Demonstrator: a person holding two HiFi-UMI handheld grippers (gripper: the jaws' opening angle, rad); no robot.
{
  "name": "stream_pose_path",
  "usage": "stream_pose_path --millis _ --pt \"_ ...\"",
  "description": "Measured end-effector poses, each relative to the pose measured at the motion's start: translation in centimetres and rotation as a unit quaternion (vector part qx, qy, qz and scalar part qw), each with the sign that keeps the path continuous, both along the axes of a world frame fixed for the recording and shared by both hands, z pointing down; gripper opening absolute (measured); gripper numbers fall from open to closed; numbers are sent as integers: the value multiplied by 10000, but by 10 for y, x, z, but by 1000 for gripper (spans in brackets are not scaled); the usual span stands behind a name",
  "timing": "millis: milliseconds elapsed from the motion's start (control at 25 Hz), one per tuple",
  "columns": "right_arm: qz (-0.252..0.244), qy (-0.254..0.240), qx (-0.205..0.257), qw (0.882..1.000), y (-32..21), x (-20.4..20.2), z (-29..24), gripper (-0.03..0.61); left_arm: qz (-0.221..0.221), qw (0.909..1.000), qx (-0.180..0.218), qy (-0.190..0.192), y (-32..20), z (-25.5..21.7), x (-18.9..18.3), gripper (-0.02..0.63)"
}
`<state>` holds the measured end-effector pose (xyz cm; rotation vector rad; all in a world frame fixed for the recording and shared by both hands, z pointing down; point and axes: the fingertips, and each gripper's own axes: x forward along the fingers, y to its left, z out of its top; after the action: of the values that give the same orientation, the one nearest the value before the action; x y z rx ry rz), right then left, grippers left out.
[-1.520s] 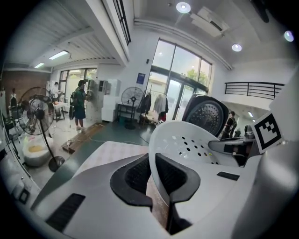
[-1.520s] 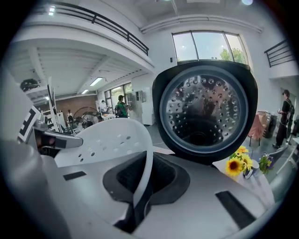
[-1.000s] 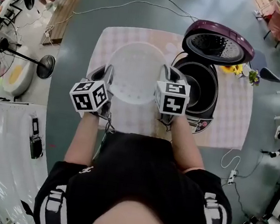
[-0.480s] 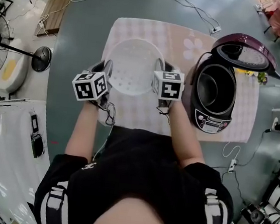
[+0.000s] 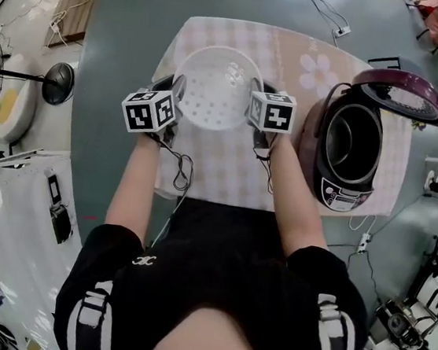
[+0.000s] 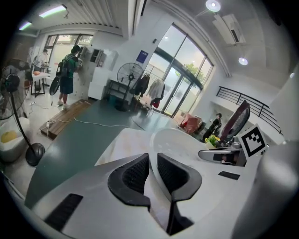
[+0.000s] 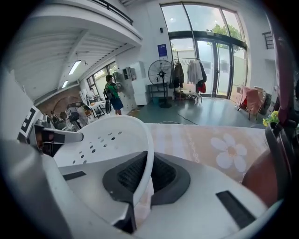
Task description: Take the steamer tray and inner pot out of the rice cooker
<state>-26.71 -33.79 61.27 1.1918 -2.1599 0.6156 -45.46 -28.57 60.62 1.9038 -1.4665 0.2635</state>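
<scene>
Tablecloth point(image 7: 201, 140) below, right tool point(image 7: 142, 168) pinches steamer tray point(image 7: 107, 140).

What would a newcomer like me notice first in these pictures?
Probably the white, hole-dotted steamer tray, held over the checked tablecloth in the middle. Its rim is pinched by the right tongs, while the left tongs have their jaws opening around the opposite rim. Next comes the purple rice cooker at the table's right end, lid up, with the dark inner pot inside.
</scene>
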Motion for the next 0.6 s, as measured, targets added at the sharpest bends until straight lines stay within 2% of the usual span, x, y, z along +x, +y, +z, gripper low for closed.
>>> stream_pose_path --millis 280,600 --pt "217 293 60 9993 -46 18 39 14 390 9990 -101 -213 -57 42 17 51" --pt "540 336 -16 9980 -71 41 82 20 735 9965 -231 -317 -95 78 38 51"
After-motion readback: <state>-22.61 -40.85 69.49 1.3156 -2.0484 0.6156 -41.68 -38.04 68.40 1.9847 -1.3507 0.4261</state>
